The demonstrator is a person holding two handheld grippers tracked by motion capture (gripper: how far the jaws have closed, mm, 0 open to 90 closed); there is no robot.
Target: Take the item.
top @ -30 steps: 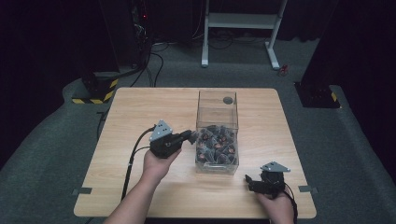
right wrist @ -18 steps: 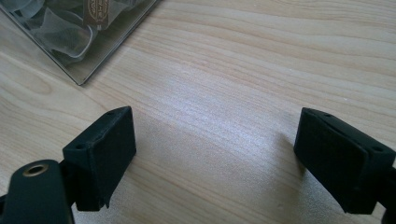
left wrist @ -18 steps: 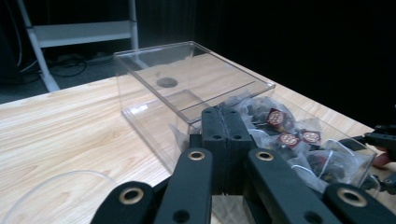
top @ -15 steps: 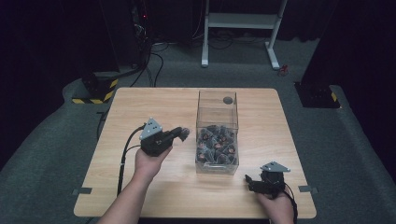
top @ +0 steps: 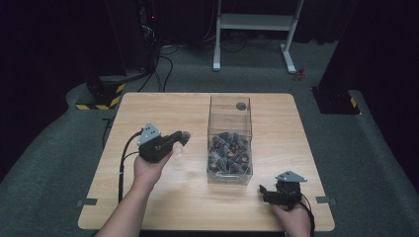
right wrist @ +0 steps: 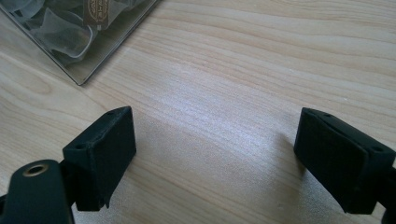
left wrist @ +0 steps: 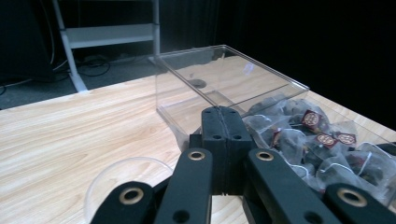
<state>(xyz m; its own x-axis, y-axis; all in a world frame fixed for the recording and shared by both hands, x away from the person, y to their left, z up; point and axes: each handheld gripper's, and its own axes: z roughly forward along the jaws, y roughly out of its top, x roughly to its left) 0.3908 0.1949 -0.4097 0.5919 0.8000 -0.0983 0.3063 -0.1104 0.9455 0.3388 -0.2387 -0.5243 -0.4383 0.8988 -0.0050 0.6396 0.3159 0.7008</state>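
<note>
A tall clear box (top: 230, 111) stands mid-table, its near half heaped with several pyramid tea bags (top: 228, 153) bearing red tags (left wrist: 310, 119). My left gripper (top: 184, 136) is held above the table just left of the box and points at its side wall. Its jaws (left wrist: 223, 114) are pressed together, shut, with nothing visible between the pads. A clear round rim (left wrist: 119, 179), like a small cup or lid, sits just under and beside the jaws (top: 178, 151); whether it touches them I cannot tell. My right gripper (top: 265, 191) rests near the front right edge, open (right wrist: 215, 154) over bare wood.
The wooden table (top: 163, 106) has free room left and behind the box. A dark round mark (top: 241, 105) shows at the box's far end. A corner of the box (right wrist: 79, 46) lies just ahead of the right jaws. Beyond the table stand a white frame (top: 257, 22) and dark equipment.
My left gripper has drawn back leftward from the box's side wall, jaws staying shut. The right gripper has not moved.
</note>
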